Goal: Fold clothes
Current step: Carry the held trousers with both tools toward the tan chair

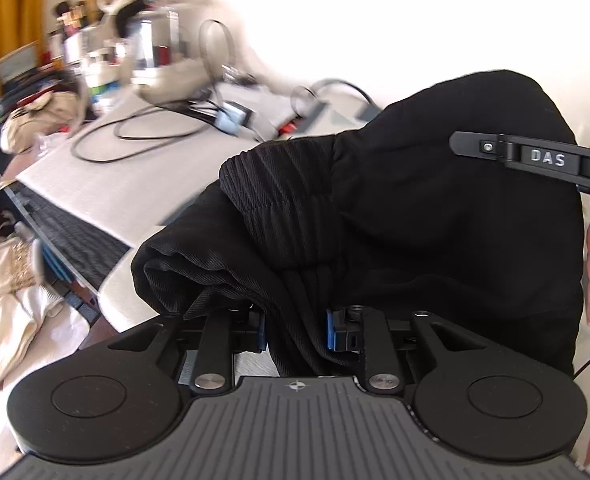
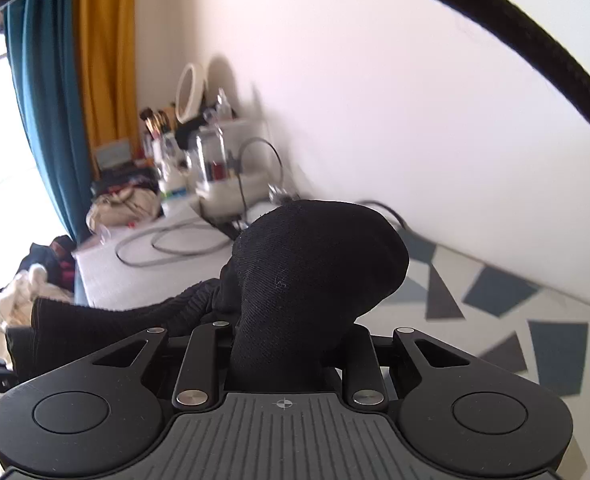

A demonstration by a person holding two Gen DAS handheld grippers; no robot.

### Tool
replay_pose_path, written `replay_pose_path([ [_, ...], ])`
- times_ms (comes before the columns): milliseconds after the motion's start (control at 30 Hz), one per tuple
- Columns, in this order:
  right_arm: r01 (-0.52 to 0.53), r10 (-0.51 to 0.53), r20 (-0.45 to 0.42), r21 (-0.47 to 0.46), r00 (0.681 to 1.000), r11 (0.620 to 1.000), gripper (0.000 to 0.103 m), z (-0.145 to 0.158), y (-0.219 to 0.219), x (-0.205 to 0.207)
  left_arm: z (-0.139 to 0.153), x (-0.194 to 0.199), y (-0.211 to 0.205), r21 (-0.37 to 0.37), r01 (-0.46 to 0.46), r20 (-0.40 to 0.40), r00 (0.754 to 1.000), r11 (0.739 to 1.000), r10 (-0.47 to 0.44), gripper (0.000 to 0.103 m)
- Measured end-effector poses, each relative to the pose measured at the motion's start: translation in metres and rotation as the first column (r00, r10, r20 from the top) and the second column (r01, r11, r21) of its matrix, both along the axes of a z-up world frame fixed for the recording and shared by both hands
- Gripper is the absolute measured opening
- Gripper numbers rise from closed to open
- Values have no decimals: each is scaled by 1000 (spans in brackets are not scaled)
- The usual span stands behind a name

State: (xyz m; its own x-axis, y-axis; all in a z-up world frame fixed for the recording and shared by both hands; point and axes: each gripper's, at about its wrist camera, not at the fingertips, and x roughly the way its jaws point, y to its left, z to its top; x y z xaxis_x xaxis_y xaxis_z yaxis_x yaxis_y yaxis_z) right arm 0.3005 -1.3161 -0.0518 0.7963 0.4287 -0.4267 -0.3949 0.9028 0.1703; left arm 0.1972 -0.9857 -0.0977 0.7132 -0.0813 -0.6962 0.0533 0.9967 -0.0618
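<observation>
Both my tools, left [image 1: 296, 330] and right [image 2: 283, 344], pinch the black garment [image 1: 435, 208]: soft, limp, light; I judge its ribbed band [image 1: 271, 184] the surest hold

Garment [image 1: 435, 216]: black, ribbed band. Curtains [image 2: 51, 120]: teal beside mustard yellow. Surface [image 2: 515, 312]: pale with grey-blue angular patches. Wall [image 2: 375, 100]: white.

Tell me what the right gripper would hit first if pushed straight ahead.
The right gripper is already shut on the black garment. Beyond that bulge, probably the white wall, though depth is unclear.
</observation>
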Motion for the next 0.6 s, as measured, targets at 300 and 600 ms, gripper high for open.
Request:
replay_pose_path([
  [300, -180, 180, 42, 11, 983, 984, 21, 42, 64, 4, 23, -40, 66, -60, -193, 57, 979, 979, 197, 25],
  [600, -328, 328, 19, -11, 944, 945, 21, 77, 216, -33, 48, -103, 186, -92, -324, 114, 936, 941, 333, 25],
])
